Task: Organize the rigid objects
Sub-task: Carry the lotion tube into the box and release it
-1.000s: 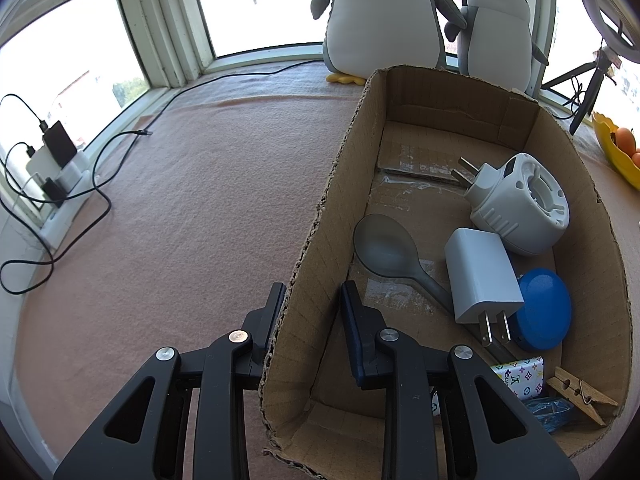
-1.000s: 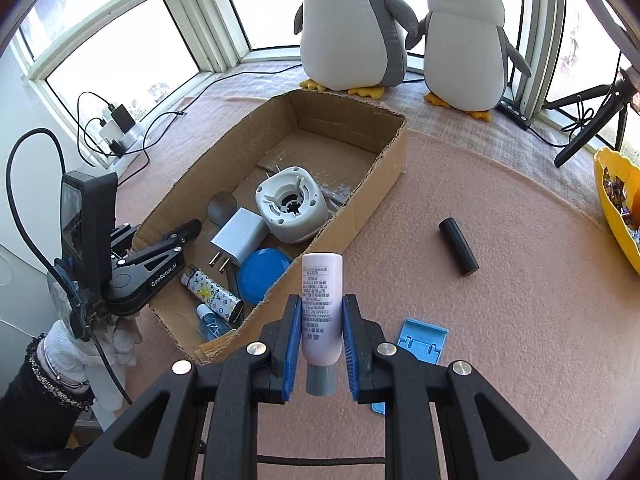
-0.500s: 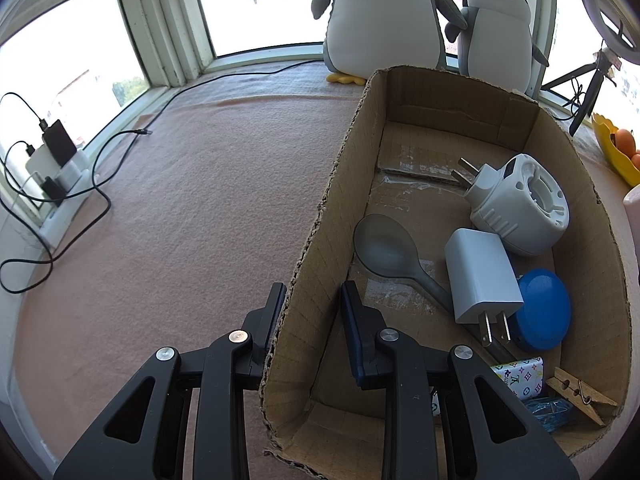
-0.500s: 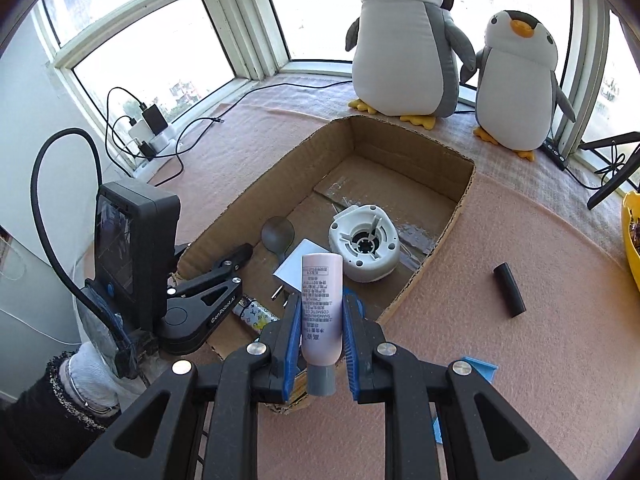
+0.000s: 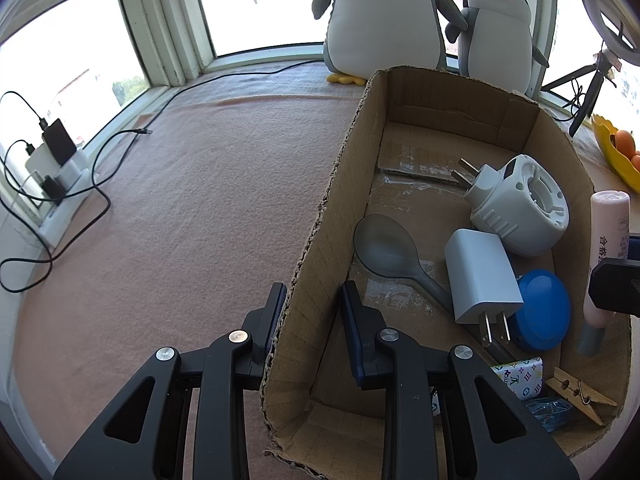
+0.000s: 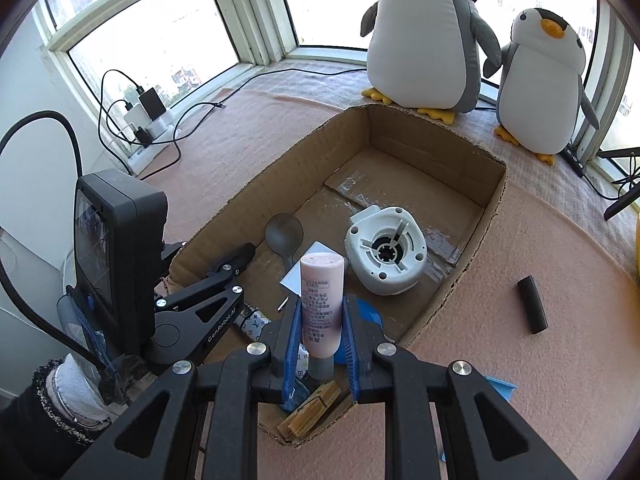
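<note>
At the far left a white charger block [image 5: 60,172] with black cables sat by the window sill, well apart from everything else; pink felt [image 5: 192,208] covered the surface around it; the left gripper [image 5: 310,308] stood next, its fingers closed narrow on the left wall of the cardboard box [image 5: 320,240], one finger outside and one inside.

Inside the box, from left to right, lay a grey spoon [image 5: 386,248], a white plug adapter [image 5: 480,280] resting partly on the spoon's handle, a round white plug-in device [image 5: 520,208] toward the far end, and a blue round lid [image 5: 542,310] just beside the adapter; nearer the front wall lay a patterned lighter [image 5: 520,376], a wooden clothespin [image 5: 580,392] and a blue crinkled wrapper [image 5: 552,416].

The right gripper [image 6: 322,336] held a pink tube [image 6: 322,300] cap-down between its blue pads, above the near end of the box, over the clothespin and wrapper; it showed at the right edge of the left wrist view.

Right of the box, on the felt, lay a black cylinder [image 6: 532,304]; a blue plastic piece [image 6: 500,384] showed just beside the right gripper; two plush penguins [image 6: 424,36] stood behind the box.
</note>
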A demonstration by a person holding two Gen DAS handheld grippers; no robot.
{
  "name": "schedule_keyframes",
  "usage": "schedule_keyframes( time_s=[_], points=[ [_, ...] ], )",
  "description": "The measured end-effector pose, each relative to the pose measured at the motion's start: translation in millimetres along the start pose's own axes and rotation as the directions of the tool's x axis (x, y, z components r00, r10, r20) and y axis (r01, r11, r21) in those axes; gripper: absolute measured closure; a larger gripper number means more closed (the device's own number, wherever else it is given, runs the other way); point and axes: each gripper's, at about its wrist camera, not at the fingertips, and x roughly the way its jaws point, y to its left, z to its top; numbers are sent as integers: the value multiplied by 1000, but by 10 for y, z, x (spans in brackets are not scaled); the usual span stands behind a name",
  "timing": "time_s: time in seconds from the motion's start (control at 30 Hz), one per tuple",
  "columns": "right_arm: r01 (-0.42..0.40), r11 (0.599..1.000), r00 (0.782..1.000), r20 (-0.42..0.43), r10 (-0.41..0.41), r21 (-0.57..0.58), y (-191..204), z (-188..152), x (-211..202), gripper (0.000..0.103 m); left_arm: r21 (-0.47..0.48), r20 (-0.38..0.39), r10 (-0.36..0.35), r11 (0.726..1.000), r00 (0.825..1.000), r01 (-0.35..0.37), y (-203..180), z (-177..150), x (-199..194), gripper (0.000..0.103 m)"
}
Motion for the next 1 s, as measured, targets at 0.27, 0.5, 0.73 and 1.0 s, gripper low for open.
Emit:
schedule_keyframes(
  time_s=[0.27,0.5,0.73,1.0],
  points=[
    [7,1000,1000,20,-7,-2,-4,-3,-52,64,-1,0,-1,1000,1000,1,2,2,0,78],
    [20,1000,1000,21,-20,4,-27,-51,-75,59,-1,0,-2,1000,1000,2,6,1,0,78],
    [42,999,999,31,-43,15,-118,-142,-186,53,-1,0,-2,1000,1000,2,2,3,1,78],
    [72,994,996,42,-76,82,-445,-306,-388,46,0,0,-2,1000,1000,2,6,3,-1,78]
  ],
)
